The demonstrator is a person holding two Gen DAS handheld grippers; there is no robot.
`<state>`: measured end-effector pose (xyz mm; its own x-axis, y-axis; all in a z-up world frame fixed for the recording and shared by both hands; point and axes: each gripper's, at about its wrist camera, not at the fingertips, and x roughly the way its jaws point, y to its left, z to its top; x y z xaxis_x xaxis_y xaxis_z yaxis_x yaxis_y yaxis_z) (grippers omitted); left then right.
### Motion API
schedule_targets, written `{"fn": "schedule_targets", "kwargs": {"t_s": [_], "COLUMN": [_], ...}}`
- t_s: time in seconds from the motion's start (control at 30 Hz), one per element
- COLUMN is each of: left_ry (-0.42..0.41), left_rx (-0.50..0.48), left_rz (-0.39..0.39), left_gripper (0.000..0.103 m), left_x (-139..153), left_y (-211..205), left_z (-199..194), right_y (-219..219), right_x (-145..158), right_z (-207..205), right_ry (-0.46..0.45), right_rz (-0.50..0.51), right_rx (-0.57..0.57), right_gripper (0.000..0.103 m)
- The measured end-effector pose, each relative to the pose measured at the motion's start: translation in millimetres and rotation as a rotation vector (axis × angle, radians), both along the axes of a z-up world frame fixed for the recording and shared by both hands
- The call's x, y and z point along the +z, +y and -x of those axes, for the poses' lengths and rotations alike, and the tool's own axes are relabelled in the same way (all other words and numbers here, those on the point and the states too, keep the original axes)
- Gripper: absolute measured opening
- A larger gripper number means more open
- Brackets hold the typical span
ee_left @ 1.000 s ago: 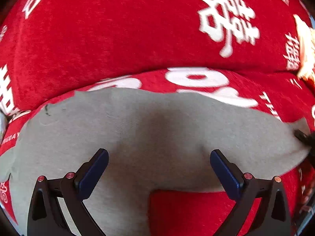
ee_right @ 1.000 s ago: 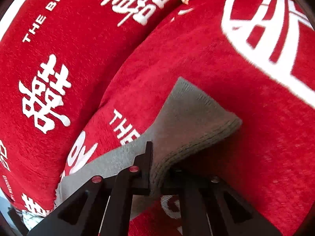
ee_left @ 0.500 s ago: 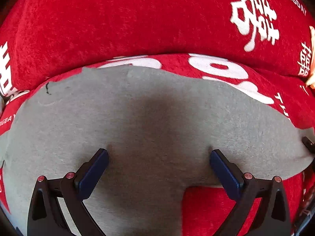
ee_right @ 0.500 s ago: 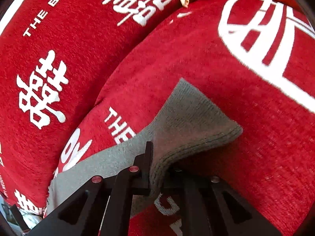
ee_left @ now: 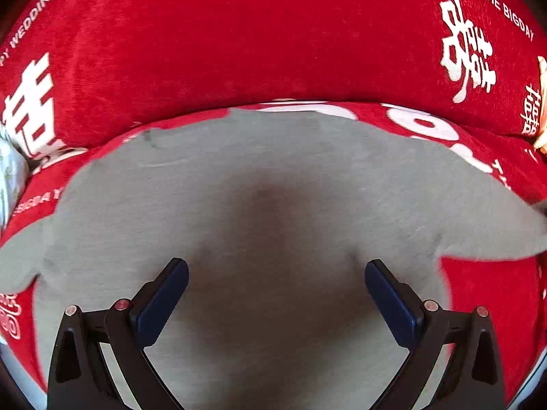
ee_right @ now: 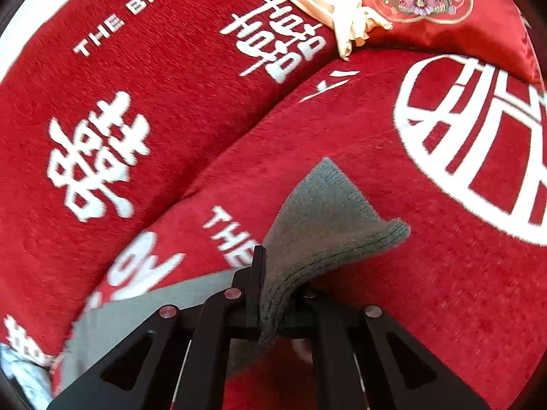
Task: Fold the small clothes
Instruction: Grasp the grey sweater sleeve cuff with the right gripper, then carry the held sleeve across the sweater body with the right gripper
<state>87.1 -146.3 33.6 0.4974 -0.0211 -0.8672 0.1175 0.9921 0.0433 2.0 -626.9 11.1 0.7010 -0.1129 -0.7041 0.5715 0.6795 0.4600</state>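
Item: grey garment (ee_left: 273,205), spread on red cushion (ee_left: 259,34), directly under left tool (ee_left: 276,294), jaws spread, holding nothing. Right tool (ee_right: 273,294): pressed together, pinching garment's ribbed cuff (ee_right: 328,218). Handling advice: carry cuff across low, keeping cloth taut and edges aligned.

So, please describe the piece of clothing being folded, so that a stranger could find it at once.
Look at the red plush sofa cover with white characters. On its seat lies a plain grey knit garment, spread flat below the open left gripper, its ribbed end pinched in the shut right gripper. It alone there is grey and unprinted.
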Motion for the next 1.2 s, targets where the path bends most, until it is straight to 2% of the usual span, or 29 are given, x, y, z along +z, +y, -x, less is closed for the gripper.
{"fn": "schedule_targets", "kwargs": {"t_s": [0.17, 0.27, 0.4, 0.5, 0.6, 0.7, 0.87, 1.2], "left_ry": [0.011, 0.02, 0.051, 0.045, -0.02, -0.001, -0.033, -0.023], "left_rx": [0.004, 0.044, 0.119, 0.151, 0.114, 0.102, 0.094, 0.146], "left_rz": [-0.016, -0.025, 0.084, 0.131, 0.088, 0.09, 0.122, 0.203], "left_gripper": [0.103, 0.103, 0.103, 0.103, 0.103, 0.103, 0.103, 0.103], "left_x": [4.7, 2.4, -7.9, -20.1, -27.3, -20.7, -8.3, -6.8], "left_y": [62.9, 102.1, 155.3, 181.2, 185.4, 179.7, 186.2, 213.4], "left_z": [9.2, 11.6, 13.5, 17.7, 28.6, 28.0, 34.7, 38.9], "right_y": [19.2, 30.8, 48.9, 74.5, 103.1, 132.9, 175.4, 257.2], "right_x": [2.1, 0.6, 7.8, 22.7, 36.9, 50.9, 66.4, 81.4], "right_z": [-0.3, -5.0, -15.1, -23.3, -30.4, -37.2, -47.4, -71.9], "right_ry": [-0.033, -0.032, 0.017, 0.054, 0.079, 0.095, 0.106, 0.074], "right_rz": [-0.028, -0.068, -0.096, -0.048, -0.016, 0.042, 0.105, 0.108], "right_rx": [0.004, 0.017, 0.025, 0.052, 0.074, 0.099, 0.114, 0.186], "right_gripper": [0.005, 0.005, 0.005, 0.005, 0.005, 0.005, 0.005, 0.005]}}
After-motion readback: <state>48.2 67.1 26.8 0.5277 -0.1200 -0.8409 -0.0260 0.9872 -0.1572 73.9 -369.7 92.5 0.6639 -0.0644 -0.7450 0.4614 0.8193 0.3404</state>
